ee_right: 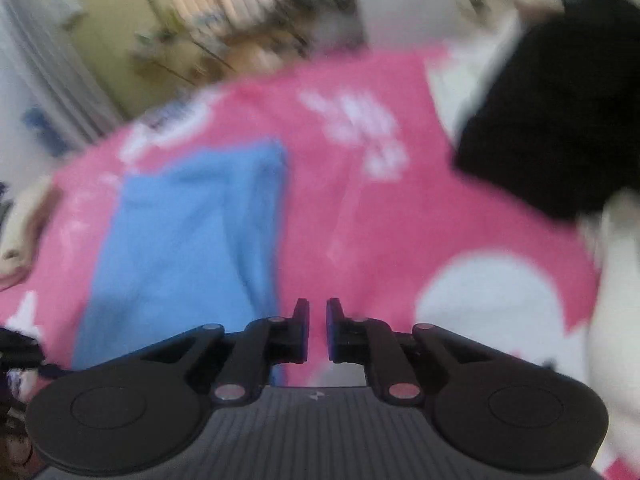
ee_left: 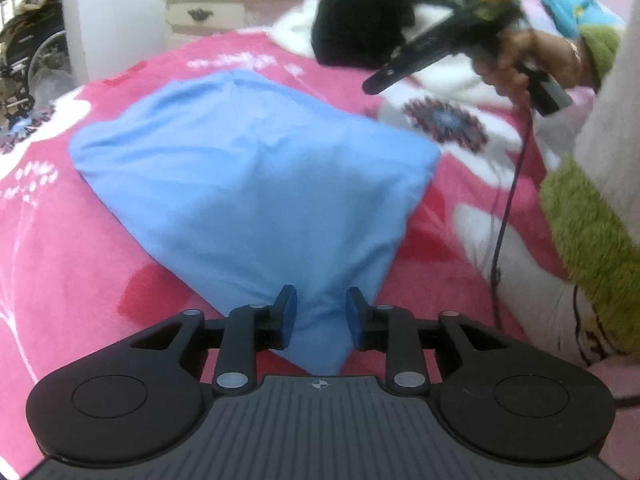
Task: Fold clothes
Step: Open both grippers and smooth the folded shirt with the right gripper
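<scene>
A pink fleece blanket with white and dark flower prints covers the bed, and a folded light-blue cloth garment lies flat on it, with a crumpled black garment well beyond. The left gripper hovers spread over the blue garment's near corner, pads clear of the fabric. The right gripper, in a hand, is empty, its jaws a narrow slit apart.

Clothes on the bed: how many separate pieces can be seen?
2. The blue folded cloth lies on the pink blanket, nearest the left tool. The black garment lies farther back. More may be hidden.
</scene>
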Motion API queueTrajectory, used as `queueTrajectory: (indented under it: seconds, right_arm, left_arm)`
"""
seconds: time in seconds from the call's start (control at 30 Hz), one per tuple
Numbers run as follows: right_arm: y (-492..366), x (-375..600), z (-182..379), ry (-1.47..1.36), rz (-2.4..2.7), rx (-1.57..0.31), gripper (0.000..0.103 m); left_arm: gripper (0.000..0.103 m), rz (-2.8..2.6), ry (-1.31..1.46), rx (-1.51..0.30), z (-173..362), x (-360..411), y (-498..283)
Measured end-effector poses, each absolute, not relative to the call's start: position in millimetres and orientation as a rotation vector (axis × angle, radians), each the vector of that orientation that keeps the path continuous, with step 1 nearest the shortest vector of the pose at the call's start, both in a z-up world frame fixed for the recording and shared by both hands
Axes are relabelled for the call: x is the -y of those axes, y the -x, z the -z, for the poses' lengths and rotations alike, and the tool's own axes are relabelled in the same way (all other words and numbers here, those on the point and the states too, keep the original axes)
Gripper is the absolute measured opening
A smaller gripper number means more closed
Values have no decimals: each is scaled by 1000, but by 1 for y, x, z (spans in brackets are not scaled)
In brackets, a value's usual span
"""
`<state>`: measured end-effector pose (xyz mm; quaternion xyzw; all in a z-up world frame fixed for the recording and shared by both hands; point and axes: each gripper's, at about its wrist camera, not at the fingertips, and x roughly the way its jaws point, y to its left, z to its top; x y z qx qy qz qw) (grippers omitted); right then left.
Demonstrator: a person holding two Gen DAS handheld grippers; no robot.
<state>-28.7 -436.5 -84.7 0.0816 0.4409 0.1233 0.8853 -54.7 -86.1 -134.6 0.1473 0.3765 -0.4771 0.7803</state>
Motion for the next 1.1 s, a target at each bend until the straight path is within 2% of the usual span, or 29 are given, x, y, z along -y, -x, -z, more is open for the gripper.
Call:
queueTrajectory:
  seconds: [0.1,0.2,0.27,0.4,0.6,0.8,0.93,1.0,1.1]
  right_arm:
    - [43,399,73,12,-437,-905,10]
    - [61,373,102,270,-503,-981,9]
    - [71,373,123,410,-459,-1044,11]
    - [68,373,95,400,-369,-1044,14]
    - [42,338,52,297,-471,-854,14]
    - [-15,315,82,323,-497,-837,13]
    - [-35,334,116,387,-464,-893,10]
    - [-35,357,111,325,-430,-908,9]
    - [-40,364,92,289,-415,-878,14]
  left_arm:
    - [28,1025,-261,-799,129,87,48]
    - [29,1028,-346,-840,140,100,50]
    - [29,1032,-428,-799,146,104,63]
    - [30,1040,-507,-752,134,105,69]
    - [32,1045,-414,-690,109,111,32]
    - [32,1037,-381,-751,123,142,-29]
    - [32,882,-240,-843,143,124,-72]
    - [31,858,-137,-866,140,104,-80]
    - [32,842,-135,-828,129,93,-84]
